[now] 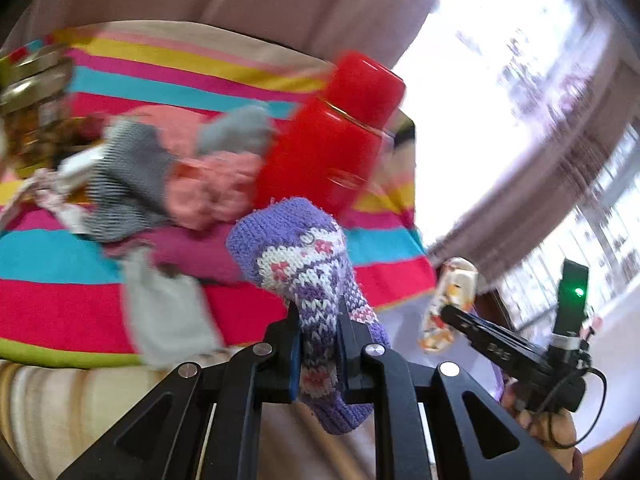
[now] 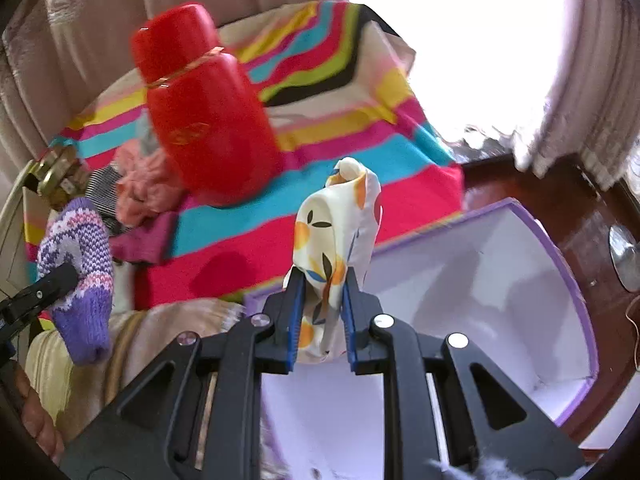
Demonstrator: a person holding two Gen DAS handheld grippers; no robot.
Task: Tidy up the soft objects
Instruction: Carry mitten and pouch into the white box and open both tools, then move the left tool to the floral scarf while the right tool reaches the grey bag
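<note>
Left gripper point(image 1: 318, 320) fingers pinch a purple knit sock point(image 1: 296, 256) above the striped surface point(image 1: 60, 304). Right gripper point(image 2: 320, 292) fingers hold a fruit-print cloth point(image 2: 340, 216) above an open purple box point(image 2: 500, 280).

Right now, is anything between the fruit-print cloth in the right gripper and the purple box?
Nothing visible. The right gripper holds the fruit-print cloth right above the purple box, whose white inside looks bare. The red flask stands aside on the striped cloth.
</note>
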